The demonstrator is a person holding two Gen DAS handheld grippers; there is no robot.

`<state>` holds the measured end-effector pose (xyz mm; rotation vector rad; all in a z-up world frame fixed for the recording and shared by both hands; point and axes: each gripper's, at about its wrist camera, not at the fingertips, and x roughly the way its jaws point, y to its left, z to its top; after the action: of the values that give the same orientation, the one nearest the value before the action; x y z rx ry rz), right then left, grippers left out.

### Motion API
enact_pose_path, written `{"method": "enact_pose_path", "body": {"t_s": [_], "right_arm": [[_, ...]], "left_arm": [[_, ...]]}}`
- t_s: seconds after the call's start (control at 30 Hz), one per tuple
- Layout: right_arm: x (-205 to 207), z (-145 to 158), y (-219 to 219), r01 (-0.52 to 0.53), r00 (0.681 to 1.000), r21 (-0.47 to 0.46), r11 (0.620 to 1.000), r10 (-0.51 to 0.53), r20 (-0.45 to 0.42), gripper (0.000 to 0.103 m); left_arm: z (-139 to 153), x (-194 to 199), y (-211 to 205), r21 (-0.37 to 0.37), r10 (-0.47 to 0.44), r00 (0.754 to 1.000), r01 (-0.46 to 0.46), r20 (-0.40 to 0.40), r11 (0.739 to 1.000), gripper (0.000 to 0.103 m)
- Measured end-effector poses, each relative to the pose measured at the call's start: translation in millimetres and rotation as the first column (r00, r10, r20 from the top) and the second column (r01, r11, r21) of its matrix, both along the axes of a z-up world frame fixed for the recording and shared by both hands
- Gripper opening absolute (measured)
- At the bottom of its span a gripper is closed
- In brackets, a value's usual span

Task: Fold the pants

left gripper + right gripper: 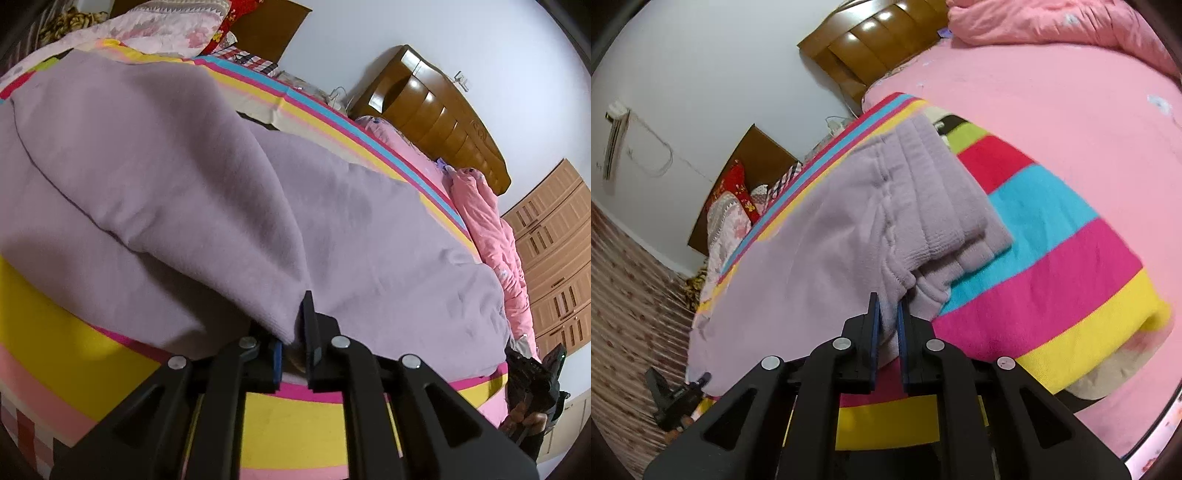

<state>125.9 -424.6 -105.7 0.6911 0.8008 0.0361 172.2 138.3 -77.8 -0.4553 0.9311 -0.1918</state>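
Note:
Lilac fleece pants (177, 177) lie on a bright striped blanket (62, 350) on a bed. My left gripper (291, 328) is shut on a ribbed leg cuff (275, 314) and holds that leg lifted and draped over the rest of the pants. In the right wrist view the pants (798, 266) stretch away with the gathered waistband (897, 251) and ribbed cuffs (964, 206) stacked at the near right. My right gripper (887, 325) is shut on the pants' near edge by the waistband. The right gripper (532, 373) shows at the far right of the left wrist view.
A pink quilt (1052, 92) covers the bed beyond the striped blanket (1052, 280). A wooden headboard (436, 110) stands against the white wall, with pillows (177, 29) piled at one end. A wooden wardrobe (554, 266) stands at the right. The patterned floor (624, 295) lies past the bed's edge.

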Motion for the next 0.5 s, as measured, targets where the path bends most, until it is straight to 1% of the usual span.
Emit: {"method": "enact_pose_path", "body": {"t_s": [0.07,0.13,0.23,0.3,0.4,0.47,0.5], "right_arm": [[1.7,-1.7,1.0,-0.004,1.0,-0.01,1.0,0.004,-0.01,0.01],[1.3,-9.4,-2.5,0.004,1.0,0.027,1.0,-0.004,-0.008,0.01],[-0.6,-11.5,-4.8,0.012,1.0,0.051,0.999,-0.011,-0.002,0.01],[0.2,-6.6,-4.6,0.01,1.0,0.042,0.999,-0.009,-0.006,0.01],[-4.1,2.8,-7.9,0.014,1.0,0.075,0.997,-0.016,0.024,0.01],[-5.1,8.1,-9.5,0.014,0.999,0.093,0.996,-0.018,0.043,0.01],[-4.8,8.5,-8.5,0.013,0.999,0.08,0.997,-0.016,0.043,0.01]], "left_arm": [[-2.0,-0.5,0.3,0.013,-0.002,1.0,0.002,0.0,1.0,0.012],[-4.4,-0.2,1.7,0.008,0.004,1.0,-0.004,-0.001,1.0,0.012],[-4.5,-0.9,2.5,-0.004,0.013,1.0,-0.013,-0.002,1.0,0.011],[-1.3,-2.2,3.2,-0.017,0.015,1.0,-0.015,0.002,1.0,0.01],[10.4,-7.9,9.2,-0.061,0.031,0.999,-0.029,0.032,0.998,0.009],[13.9,-10.1,11.3,-0.068,0.035,0.999,-0.032,0.042,0.997,0.009],[13.6,-9.8,11.0,-0.062,0.031,0.999,-0.029,0.041,0.998,0.009]]}}
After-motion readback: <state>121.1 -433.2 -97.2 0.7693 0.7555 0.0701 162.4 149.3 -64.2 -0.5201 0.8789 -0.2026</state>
